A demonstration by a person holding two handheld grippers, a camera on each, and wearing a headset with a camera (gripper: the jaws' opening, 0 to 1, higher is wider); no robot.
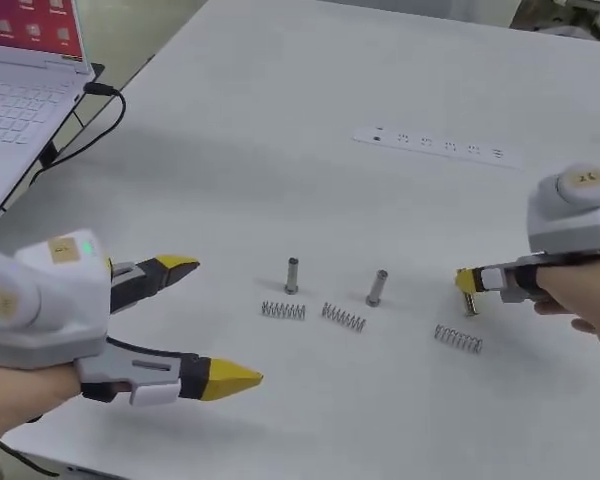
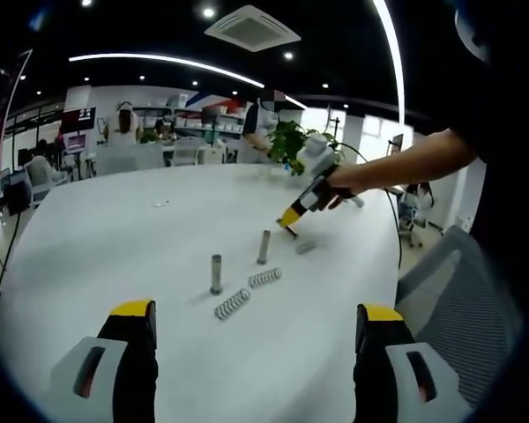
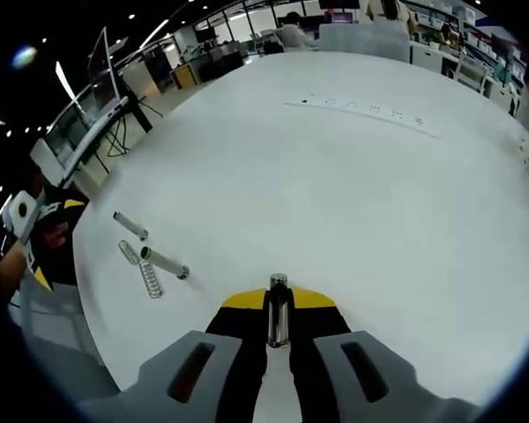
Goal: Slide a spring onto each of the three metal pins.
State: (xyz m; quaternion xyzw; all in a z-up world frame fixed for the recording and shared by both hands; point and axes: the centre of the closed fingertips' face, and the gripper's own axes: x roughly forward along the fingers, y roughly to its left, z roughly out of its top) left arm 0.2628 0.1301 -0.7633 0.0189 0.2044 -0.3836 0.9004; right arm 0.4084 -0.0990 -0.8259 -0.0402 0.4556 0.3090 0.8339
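Note:
Two metal pins [image 1: 292, 275] [image 1: 377, 287] stand upright on the white table [image 1: 280, 150]. Three springs [image 1: 283, 311] [image 1: 344, 318] [image 1: 458, 339] lie flat just in front of them. My right gripper [image 1: 468, 285] is shut on the third pin [image 3: 278, 284], which stands between its yellow tips [image 3: 279, 304] near the rightmost spring. My left gripper [image 1: 208, 320] hovers open at the lower left, nothing between its fingers [image 2: 132, 310]. In the left gripper view the two free pins [image 2: 216, 273] [image 2: 264, 247] and the springs [image 2: 232, 304] lie ahead, with the right gripper [image 2: 291, 216] beyond.
An open laptop [image 1: 20, 70] sits at the far left with a black cable [image 1: 100, 120] trailing off the table edge. A white power strip [image 1: 438, 146] lies at the back right. People sit at desks far behind.

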